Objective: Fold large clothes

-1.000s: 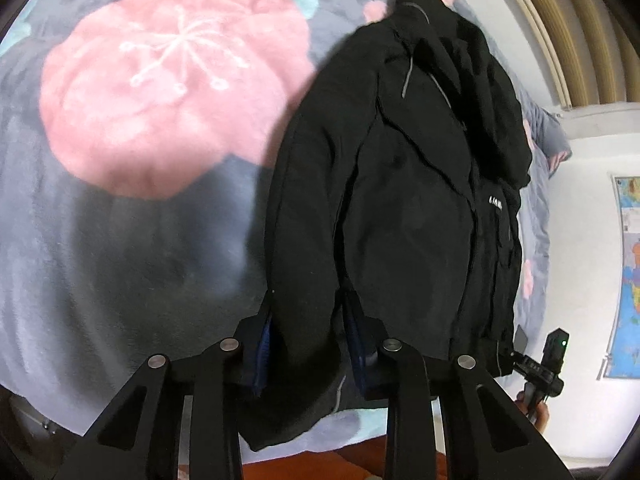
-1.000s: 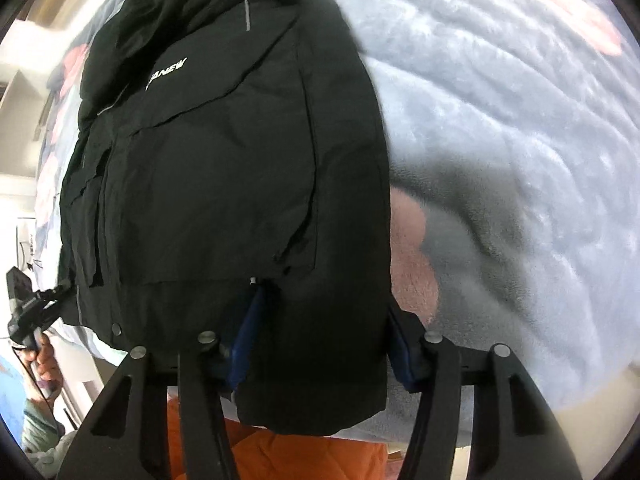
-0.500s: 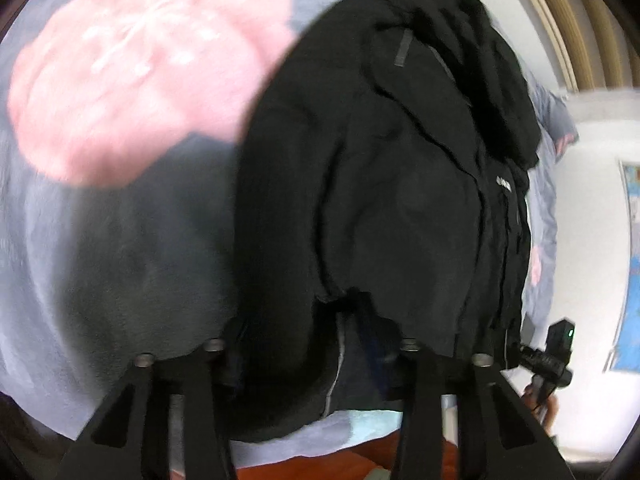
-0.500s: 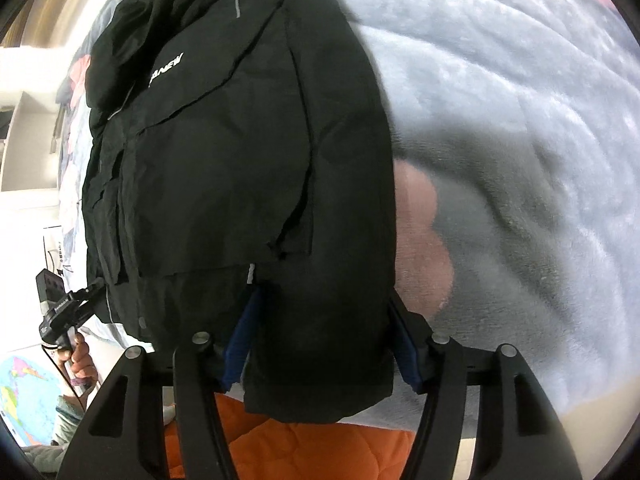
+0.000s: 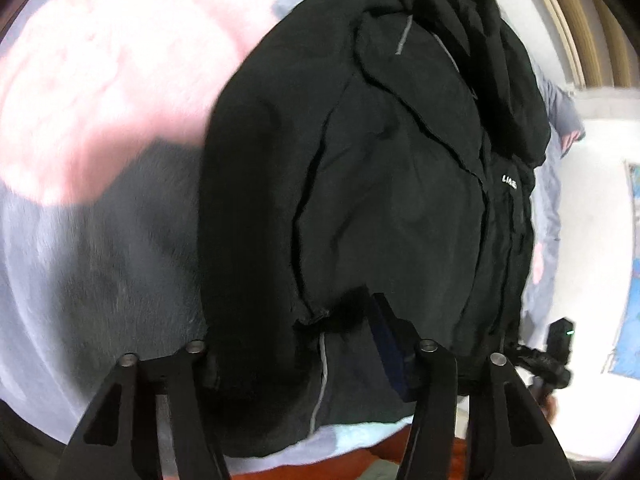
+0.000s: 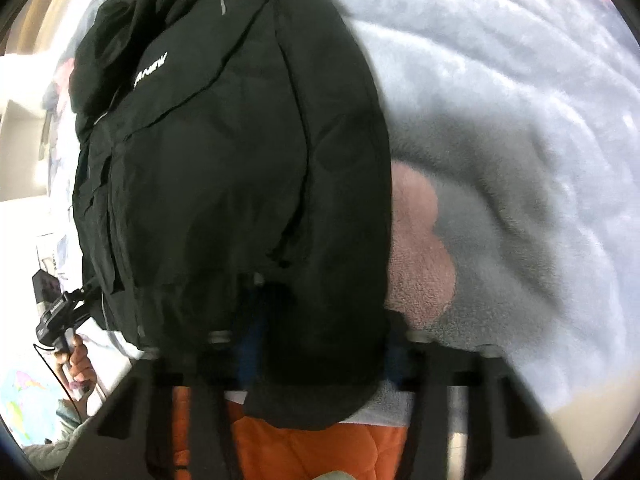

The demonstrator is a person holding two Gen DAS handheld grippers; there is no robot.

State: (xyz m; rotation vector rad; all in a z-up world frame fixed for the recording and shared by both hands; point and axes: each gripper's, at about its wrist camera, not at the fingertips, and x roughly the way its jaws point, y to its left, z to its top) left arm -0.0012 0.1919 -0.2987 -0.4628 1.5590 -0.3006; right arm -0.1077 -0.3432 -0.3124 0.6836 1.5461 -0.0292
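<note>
A black jacket (image 5: 380,180) lies face up on a grey fleece blanket (image 5: 100,240) with a big pink flower. My left gripper (image 5: 296,332) sits at the jacket's hem, jaws opening. The folded-in sleeve lies between them and hides the left finger, while the blue right pad (image 5: 390,344) stands apart from the cloth. In the right wrist view the jacket (image 6: 224,160) fills the left half. My right gripper (image 6: 320,344) is blurred and its jaws are closing on the jacket's near right edge, which fills the gap between them.
The blanket (image 6: 500,120) spreads wide to the right of the jacket. An orange quilt (image 6: 320,448) shows below the blanket's near edge. A hand (image 6: 80,360) holds the other device's handle at the far left. A white wall with a map (image 5: 628,320) stands at the right.
The left jaws have spread wider and let the sleeve loose, and the jacket looms larger in that view. The right fingers have gone blurred around the jacket's edge.
</note>
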